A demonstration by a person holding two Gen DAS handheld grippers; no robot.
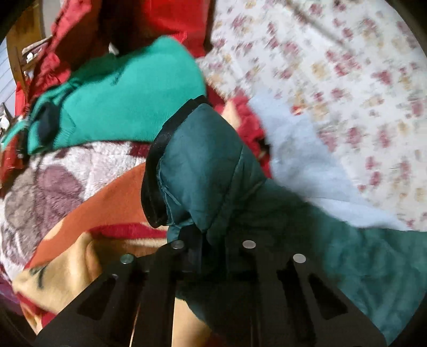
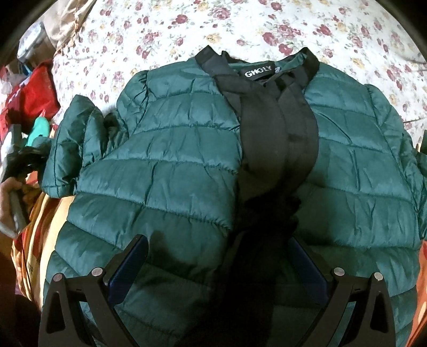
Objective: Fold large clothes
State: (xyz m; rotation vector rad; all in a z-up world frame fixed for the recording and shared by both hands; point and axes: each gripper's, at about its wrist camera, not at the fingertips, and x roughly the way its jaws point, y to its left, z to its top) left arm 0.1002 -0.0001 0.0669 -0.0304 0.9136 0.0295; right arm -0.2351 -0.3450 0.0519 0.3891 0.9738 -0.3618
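Observation:
A dark green quilted jacket (image 2: 170,165) lies front up on the bed, with its black placket and collar label toward the far side. In the left wrist view its sleeve (image 1: 202,165) with a black cuff (image 1: 157,170) rises from between the fingers of my left gripper (image 1: 210,243), which is shut on the sleeve fabric. My right gripper (image 2: 218,256) hovers over the jacket's lower front with jaws wide apart and nothing between them. At the left edge of the right wrist view, a hand (image 2: 10,192) holds the other gripper beside the sleeve end (image 2: 66,144).
A flowered sheet (image 2: 165,29) covers the bed. Beside the sleeve lie a bright green sweater (image 1: 128,101), red clothing (image 1: 170,18) and a fleecy patterned blanket (image 1: 61,186). A red bag (image 2: 34,93) and clutter sit at the bed's left side.

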